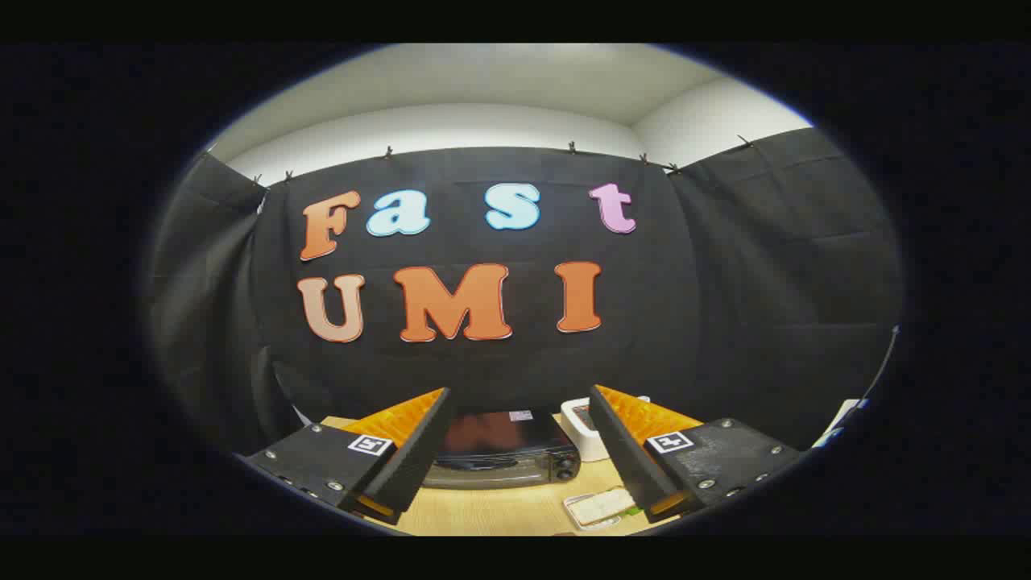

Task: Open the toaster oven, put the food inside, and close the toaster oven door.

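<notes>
My gripper (pixel 519 407) is held high above the table with its two fingers (pixel 415 451) wide apart and nothing between them. Beyond and below the fingers, a black toaster oven (pixel 503 447) stands on the wooden table (pixel 491 511), seen from above and in front, its door shut and knobs on its right side. The food (pixel 600 507), a pale flat piece on a small plate or tray, lies on the table in front of the oven, by the right finger.
A white box-like object (pixel 584 427) stands right of the oven, partly behind the right finger. Black cloth walls close the booth behind and on both sides. A white thing (pixel 838 423) shows at the far right by a cable.
</notes>
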